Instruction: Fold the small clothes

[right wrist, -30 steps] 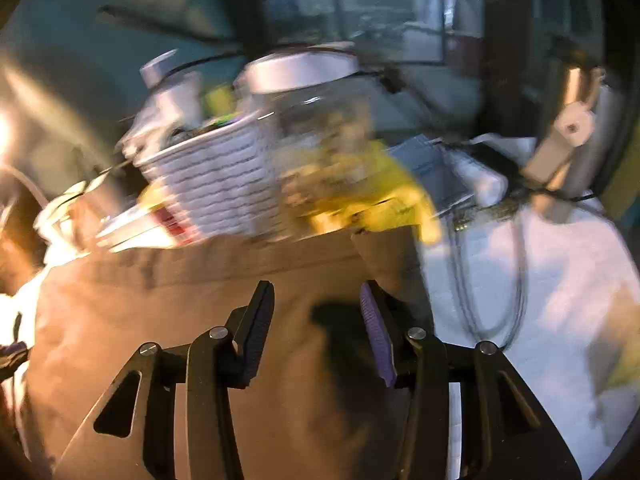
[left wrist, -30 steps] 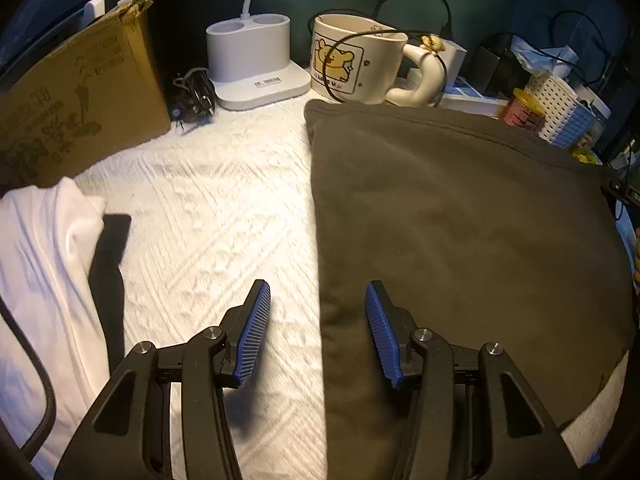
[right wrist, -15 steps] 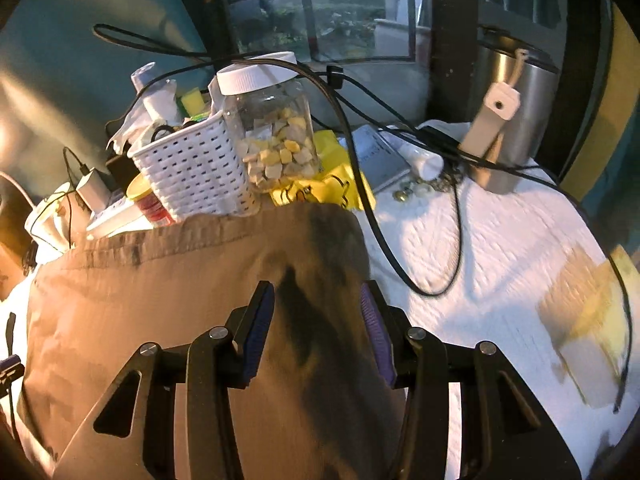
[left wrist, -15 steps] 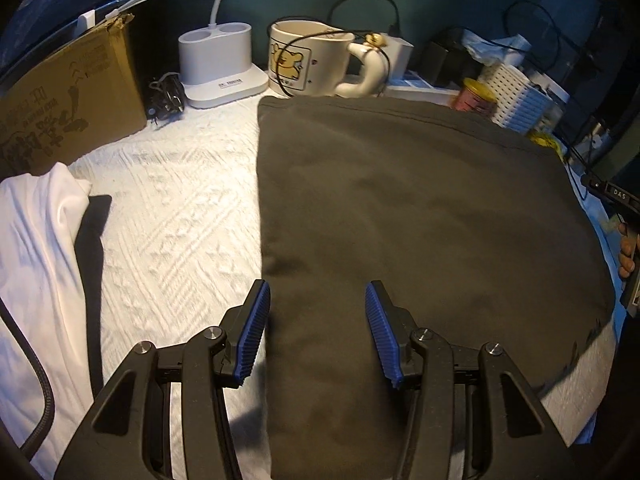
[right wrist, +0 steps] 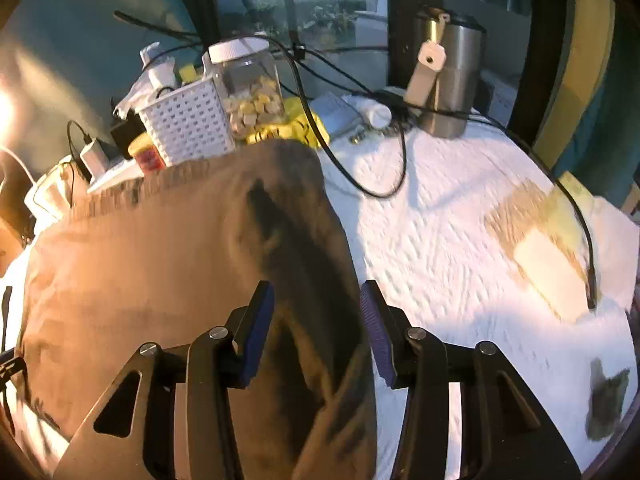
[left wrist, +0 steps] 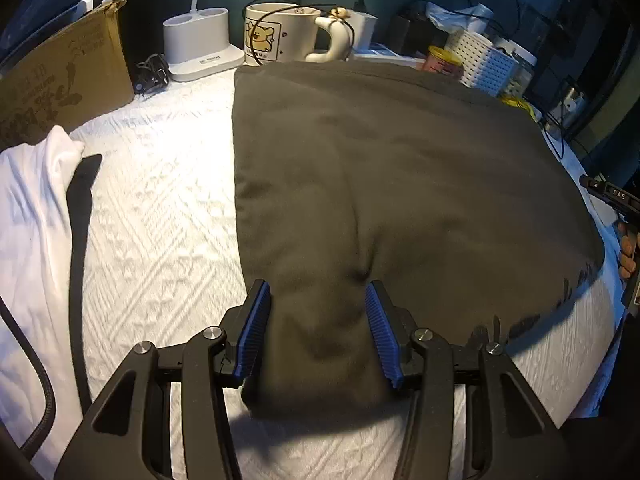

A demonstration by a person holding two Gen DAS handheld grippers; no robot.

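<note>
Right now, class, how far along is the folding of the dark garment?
Done: dark garment lies spread flat on the white cover. In hand: left gripper and right gripper straddle its near corners, jaws open. Left: gripping, folding; white garment untouched.

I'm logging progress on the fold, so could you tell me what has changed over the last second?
The left tool slid sideways from the garment's left edge onto the dark garment. The right tool swung over the same garment's right edge, its view going from blurred to clearer. Both tools are as open as before, gripping nothing. The garment lies flat, and the mug and basket are unmoved.
</note>
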